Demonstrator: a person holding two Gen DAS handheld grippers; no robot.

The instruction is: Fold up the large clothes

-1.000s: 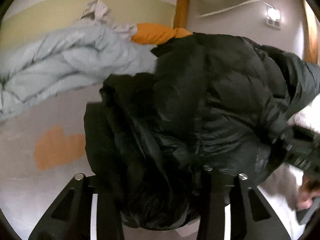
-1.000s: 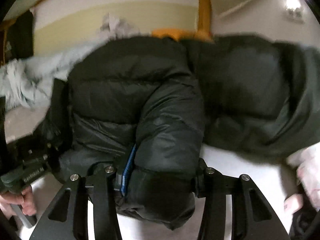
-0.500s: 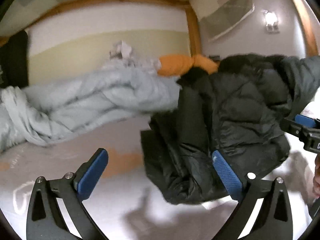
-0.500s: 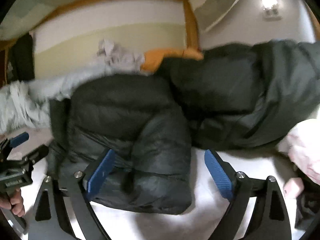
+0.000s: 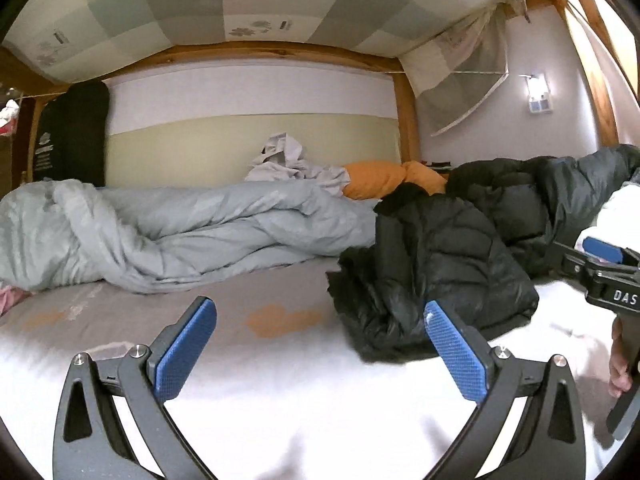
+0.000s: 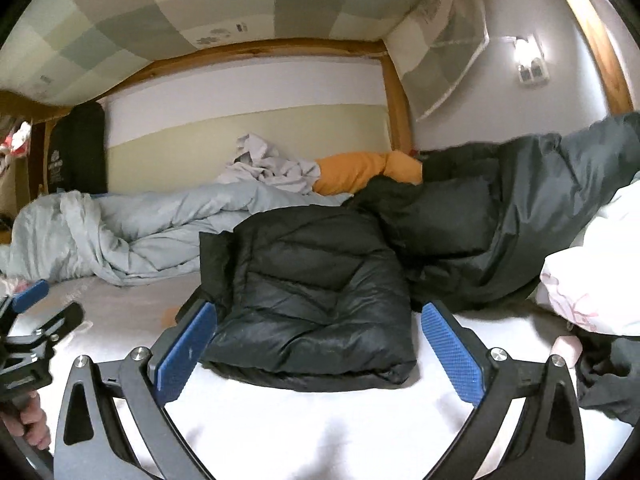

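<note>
Both grippers let go w/in the last sec: left gripper (image 5: 320, 344) and right gripper (image 6: 316, 344) jaws just opened wide, nothing between either pair now. A sec ago each was clamped on the jacket (image 6: 312, 292). Jacket now lies as a folded bundle on the bed (image 6: 320, 420), mid-surface, against another dark coat (image 6: 500, 220) toward the far right. Fold looks done; both grippers have backed off.
</note>
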